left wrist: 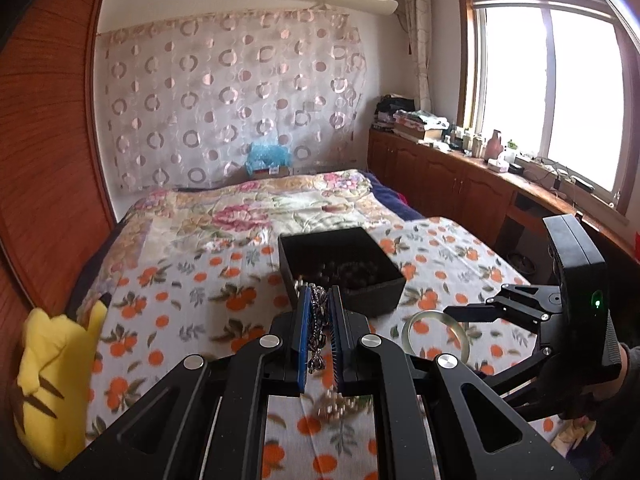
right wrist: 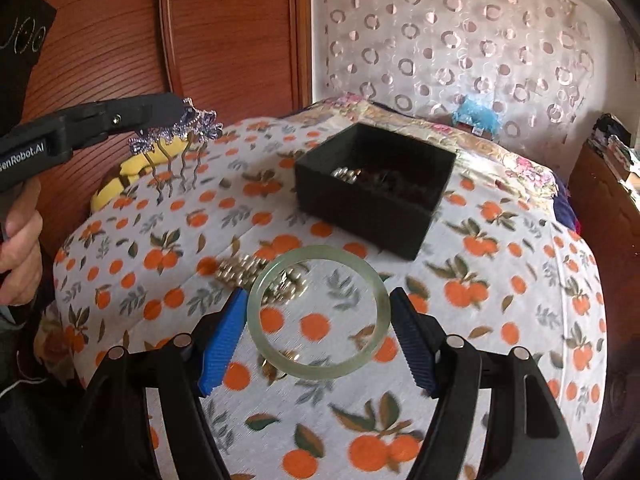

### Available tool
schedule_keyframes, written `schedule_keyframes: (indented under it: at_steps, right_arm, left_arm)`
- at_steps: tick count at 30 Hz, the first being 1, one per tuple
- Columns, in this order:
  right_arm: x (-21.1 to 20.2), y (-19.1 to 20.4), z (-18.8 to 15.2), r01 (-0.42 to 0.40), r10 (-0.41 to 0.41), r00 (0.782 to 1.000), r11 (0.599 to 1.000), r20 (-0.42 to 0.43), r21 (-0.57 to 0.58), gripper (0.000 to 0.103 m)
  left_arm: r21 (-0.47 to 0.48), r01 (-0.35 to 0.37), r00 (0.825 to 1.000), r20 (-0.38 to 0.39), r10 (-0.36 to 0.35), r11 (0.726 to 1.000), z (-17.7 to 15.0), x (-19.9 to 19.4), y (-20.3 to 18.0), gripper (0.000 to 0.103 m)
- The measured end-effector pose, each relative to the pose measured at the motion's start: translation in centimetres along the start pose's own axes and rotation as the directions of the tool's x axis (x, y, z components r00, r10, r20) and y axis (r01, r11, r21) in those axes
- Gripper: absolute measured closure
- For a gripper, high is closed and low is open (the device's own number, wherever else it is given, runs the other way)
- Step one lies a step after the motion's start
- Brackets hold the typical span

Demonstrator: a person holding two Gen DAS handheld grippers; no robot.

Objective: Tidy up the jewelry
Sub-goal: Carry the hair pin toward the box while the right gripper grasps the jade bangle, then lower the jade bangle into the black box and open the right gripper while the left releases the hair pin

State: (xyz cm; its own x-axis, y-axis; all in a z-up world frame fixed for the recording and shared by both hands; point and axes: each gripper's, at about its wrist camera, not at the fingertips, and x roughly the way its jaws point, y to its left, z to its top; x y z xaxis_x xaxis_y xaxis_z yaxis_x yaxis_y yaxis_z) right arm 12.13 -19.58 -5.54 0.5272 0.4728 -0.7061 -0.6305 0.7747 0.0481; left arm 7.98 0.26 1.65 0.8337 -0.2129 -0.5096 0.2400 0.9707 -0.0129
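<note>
My left gripper (left wrist: 319, 300) is shut on a silver and purple hair comb (left wrist: 318, 320), held in the air just short of the black box (left wrist: 340, 268). In the right wrist view the comb (right wrist: 176, 128) hangs teeth down from the left gripper (right wrist: 184, 114). The black box (right wrist: 372, 192) holds beads and dark jewelry. My right gripper (right wrist: 318, 310) holds a pale green bangle (right wrist: 316, 312) between its blue pads (right wrist: 224, 340), above the cloth. The bangle (left wrist: 436, 336) and right gripper (left wrist: 452, 312) also show in the left wrist view. A gold bead strand (right wrist: 248, 276) lies on the cloth.
The orange-print cloth (right wrist: 500, 300) covers the bed end, with a floral quilt (left wrist: 248, 208) beyond. A yellow plush toy (left wrist: 56, 384) sits at the left edge. A wooden wardrobe (left wrist: 44, 128) stands left; cabinets (left wrist: 440, 176) run under the window.
</note>
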Motion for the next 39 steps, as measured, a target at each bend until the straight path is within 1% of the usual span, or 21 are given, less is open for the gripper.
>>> schedule_keyframes:
  at_steps: [4,9,14,19,24,32,33,34,36,39]
  right_arm:
    - [-0.2,-1.4,1.2,0.003,-0.004,1.0,1.0,0.026,0.023,0.029]
    - [-0.1,-3.1,2.3,0.027,-0.028,0.999,0.999,0.037,0.042,0.029]
    - [-0.3,-4.8,3.3,0.052,-0.055,0.997,0.997,0.051,0.057,0.029]
    - [-0.5,-6.1,3.8,0.057,-0.062,0.996,0.995,0.064,0.081,0.029]
    - [-0.8,-6.8,4.3,0.065,-0.072,0.994,0.994,0.079,0.087,0.029]
    - [-1.0,-7.7,4.5,0.077,-0.084,0.993,0.993,0.079,0.093,0.029]
    - [-0.9,-7.8,4.5,0.078,-0.085,0.993,0.993,0.078,0.094,0.029]
    - [-0.8,-7.8,4.5,0.079,-0.086,0.993,0.992,0.076,0.094,0.029]
    - [-0.7,-8.0,4.6,0.081,-0.088,0.993,0.992,0.075,0.095,0.029]
    - [-0.4,-8.0,4.8,0.082,-0.089,0.993,0.992,0.075,0.097,0.029]
  left_arm:
    - [0.005,0.009,1.0,0.02,-0.009,1.0,1.8,0.9,-0.2,0.095]
    - [0.034,0.006,1.0,0.028,-0.007,0.999,3.8,2.3,-0.7,0.095]
    - [0.025,0.036,0.999,0.012,-0.037,0.999,5.5,4.3,-0.9,0.095]
    - [0.016,0.058,0.998,-0.017,-0.058,0.998,7.1,7.0,-1.5,0.095]
    - [0.003,0.073,0.996,-0.056,-0.073,0.997,7.7,9.9,-2.1,0.095]
    - [0.003,0.042,0.994,-0.1,-0.042,0.999,7.8,13.3,-2.0,0.095]
    - [-0.001,0.034,0.995,-0.098,-0.034,0.999,7.7,13.3,-1.9,0.092]
    - [-0.011,0.033,0.994,-0.101,-0.034,0.999,7.7,13.4,-1.6,0.085]
    - [-0.033,0.034,0.994,-0.098,-0.037,0.999,7.6,13.2,-1.0,0.076]
    - [-0.043,0.015,0.995,-0.098,-0.019,0.999,7.3,12.7,0.0,0.076]
